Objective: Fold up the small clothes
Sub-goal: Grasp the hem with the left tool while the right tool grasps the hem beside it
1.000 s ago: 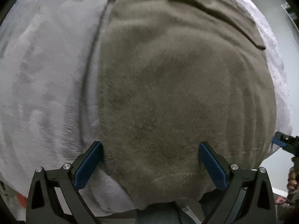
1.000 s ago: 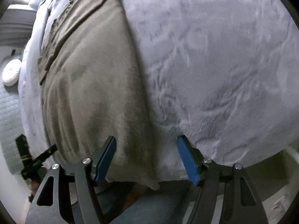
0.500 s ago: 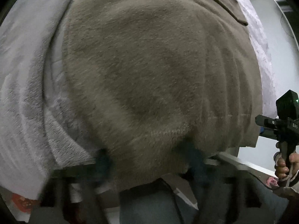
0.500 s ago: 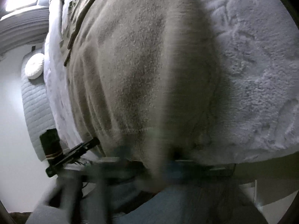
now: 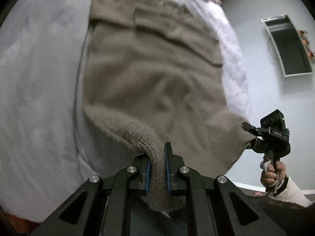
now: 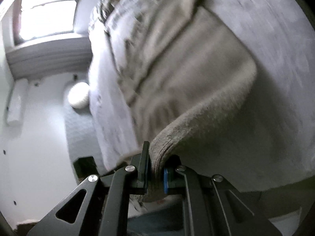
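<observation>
- Working over a pale grey fleecy blanket [image 5: 39, 82], spread wide beneath everything and running out of view on both sides.
- On it, a taupe knitted sweater [image 5: 157, 74], laid lengthwise away from the cameras. Far part flat on the blanket, with the sleeves seemingly folded across the body near the top, though too blurred to be sure.
- Near end raised clear of the blanket by its ribbed hem [image 5: 135, 133], sagging in a shallow hammock between the two bottom corners.
- Left gripper [image 5: 157, 157]: closing onto the left hem corner, blue pads already pressed against the rib, bunched knit hanging out below.
- Right gripper [image 6: 156, 163]: clamped tight on the other hem corner, fabric pinched between the pads. Visible too from the left wrist view, off to the right, biting the sweater's corner.
- Gripped there by a hand [image 5: 273, 173] wrapped round the handle, with a light sleeve below it.
- Judged progress: early to middle. Apparently done: garment laid out, sleeves probably brought in, both bottom corners secured and lifted.
- Left to do, by the look of it: carrying the hem up and over toward the collar end, setting it down square, letting go, then perhaps a second fold and a smoothing.
- No finished pile of folded clothes anywhere in view.
</observation>
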The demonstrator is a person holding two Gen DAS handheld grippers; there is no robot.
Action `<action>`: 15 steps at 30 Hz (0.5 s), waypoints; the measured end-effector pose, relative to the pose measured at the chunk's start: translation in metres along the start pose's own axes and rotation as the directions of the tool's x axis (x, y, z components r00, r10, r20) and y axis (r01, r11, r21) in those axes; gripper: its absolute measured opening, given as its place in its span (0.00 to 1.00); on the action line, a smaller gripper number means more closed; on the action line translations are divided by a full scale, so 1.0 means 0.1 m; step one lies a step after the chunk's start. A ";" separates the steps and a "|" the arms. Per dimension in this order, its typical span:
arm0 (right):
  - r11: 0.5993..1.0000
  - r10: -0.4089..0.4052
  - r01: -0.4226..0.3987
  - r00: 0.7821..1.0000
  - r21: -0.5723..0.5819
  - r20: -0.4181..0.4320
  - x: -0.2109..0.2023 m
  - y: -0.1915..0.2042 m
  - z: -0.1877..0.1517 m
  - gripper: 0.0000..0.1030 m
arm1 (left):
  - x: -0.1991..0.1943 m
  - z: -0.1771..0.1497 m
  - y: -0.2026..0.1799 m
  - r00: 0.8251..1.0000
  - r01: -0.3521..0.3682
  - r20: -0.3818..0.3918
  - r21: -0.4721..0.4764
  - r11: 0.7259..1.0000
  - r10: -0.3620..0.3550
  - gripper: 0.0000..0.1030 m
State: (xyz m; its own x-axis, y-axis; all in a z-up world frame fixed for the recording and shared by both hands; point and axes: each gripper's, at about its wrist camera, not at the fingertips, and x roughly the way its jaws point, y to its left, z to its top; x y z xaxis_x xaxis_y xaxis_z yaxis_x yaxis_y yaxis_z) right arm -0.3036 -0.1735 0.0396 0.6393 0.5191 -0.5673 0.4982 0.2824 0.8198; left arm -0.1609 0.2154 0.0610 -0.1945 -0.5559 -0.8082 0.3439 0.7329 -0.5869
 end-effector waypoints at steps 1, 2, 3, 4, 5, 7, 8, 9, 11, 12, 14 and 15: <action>1.000 0.022 -0.022 0.999 -0.001 0.032 -0.01 0.10 0.07 0.12 | -0.08 0.10 0.00 1.000 0.006 0.014 0.019 1.000 -0.006 0.13; 0.999 0.033 -0.033 0.998 -0.002 0.049 0.00 0.17 0.10 0.12 | -0.11 0.19 -0.02 1.000 0.010 0.023 0.033 0.999 -0.011 0.13; 0.999 0.046 -0.046 0.996 -0.002 0.073 0.01 0.26 0.16 0.12 | -0.15 0.28 -0.06 0.999 0.017 0.031 0.043 0.999 -0.018 0.13; 0.998 0.056 -0.056 0.994 -0.003 0.093 0.04 0.36 0.22 0.12 | -0.19 0.40 -0.06 0.999 0.031 0.040 0.054 0.998 -0.033 0.13; 0.998 0.066 -0.065 0.992 -0.007 0.109 0.04 0.42 0.28 0.12 | -0.26 0.51 -0.05 0.997 0.042 0.054 0.064 0.997 -0.046 0.13; 0.996 0.089 -0.086 0.987 -0.027 0.133 0.03 0.60 0.44 0.12 | -0.40 0.71 -0.01 0.995 0.047 0.083 0.086 0.995 -0.054 0.13; 0.995 0.098 -0.094 0.985 -0.038 0.139 0.04 0.66 0.51 0.12 | -0.45 0.84 -0.02 0.993 0.048 0.098 0.102 0.994 -0.058 0.13; 0.994 0.106 -0.100 0.984 -0.050 0.144 0.06 0.73 0.60 0.12 | -0.50 0.93 -0.01 0.993 0.045 0.107 0.112 0.993 -0.057 0.13; 0.991 0.127 -0.118 0.980 -0.071 0.151 0.08 0.85 0.80 0.12 | -0.51 1.16 -0.08 0.991 0.026 0.128 0.135 0.990 -0.044 0.13; 0.989 0.134 -0.124 0.979 -0.077 0.153 0.09 0.90 0.93 0.12 | -0.55 1.25 -0.08 0.990 0.021 0.138 0.148 0.989 -0.041 0.13; 0.988 0.145 -0.134 0.978 -0.077 0.153 0.11 0.91 1.12 0.12 | -0.57 1.45 -0.13 0.986 0.007 0.162 0.163 0.987 -0.034 0.13; 0.988 0.147 -0.137 0.977 -0.071 0.151 0.15 0.92 1.26 0.12 | -0.56 1.54 -0.14 0.985 0.000 0.172 0.166 0.986 -0.029 0.13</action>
State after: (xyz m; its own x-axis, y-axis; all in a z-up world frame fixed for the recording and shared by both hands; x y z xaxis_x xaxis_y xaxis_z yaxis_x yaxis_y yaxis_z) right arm -0.1740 -0.2416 0.0965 0.7868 0.4267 -0.4459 0.3625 0.2652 0.8934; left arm -0.0136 0.1756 0.1220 -0.0430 -0.6362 -0.7703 0.4919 0.6576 -0.5706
